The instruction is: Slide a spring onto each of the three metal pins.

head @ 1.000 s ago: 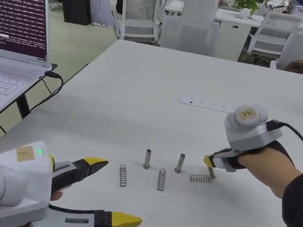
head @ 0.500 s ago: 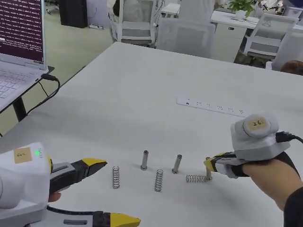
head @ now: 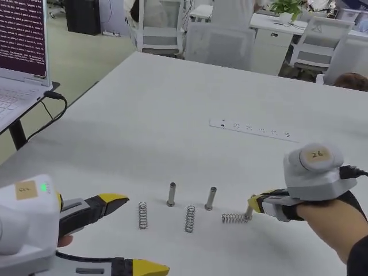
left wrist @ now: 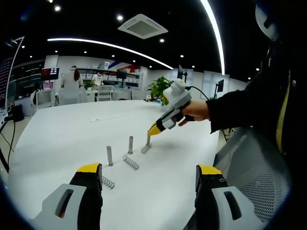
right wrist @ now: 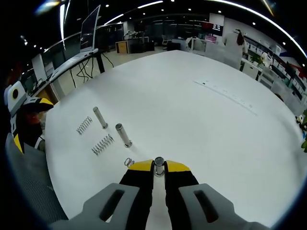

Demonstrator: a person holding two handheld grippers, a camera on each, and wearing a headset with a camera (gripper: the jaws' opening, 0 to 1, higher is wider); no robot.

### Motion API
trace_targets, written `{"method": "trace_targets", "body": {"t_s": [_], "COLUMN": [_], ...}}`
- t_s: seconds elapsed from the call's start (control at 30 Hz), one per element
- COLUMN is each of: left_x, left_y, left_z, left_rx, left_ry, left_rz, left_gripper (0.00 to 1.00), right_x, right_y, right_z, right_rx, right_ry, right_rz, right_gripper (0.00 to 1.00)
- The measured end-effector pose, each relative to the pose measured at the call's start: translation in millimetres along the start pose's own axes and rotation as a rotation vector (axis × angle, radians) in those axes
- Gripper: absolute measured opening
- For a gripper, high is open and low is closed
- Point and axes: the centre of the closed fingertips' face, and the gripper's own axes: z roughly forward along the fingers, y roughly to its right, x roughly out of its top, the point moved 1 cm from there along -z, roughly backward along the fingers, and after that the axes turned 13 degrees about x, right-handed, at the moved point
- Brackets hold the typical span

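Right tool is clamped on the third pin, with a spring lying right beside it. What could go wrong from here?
1. The right tool seems to grip the pin near its top, so its jaws may block the spring from sliding on.
2. Moving that tool could knock the loose spring away across the table, or topple the nearby standing pin.

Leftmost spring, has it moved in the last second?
No. The leftmost spring lies at the same gap left of the left pin; the view itself shifted.
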Motion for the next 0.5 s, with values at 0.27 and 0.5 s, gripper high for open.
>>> {"method": "trace_targets", "body": {"t_s": [0.27,0.5], "left_x": [-0.7,0.1], "left_y": [0.0,-1.1], "left_z": [0.8,1.1], "left_rx": [0.0,0.006], "left_ry": [-0.002,0.002], "left_rz": [-0.002,-0.007], "left_gripper": [0.77,0.77], "right_x": [-0.3,-1.3], "right_y": [-0.9,-2.1], "right_z": [-0.3,-1.2], "right_rx": [0.002,-0.003], "right_ry": [-0.005,-0.03], "right_rz": [0.012,0.006], "right_gripper": [0.05,0.05]}}
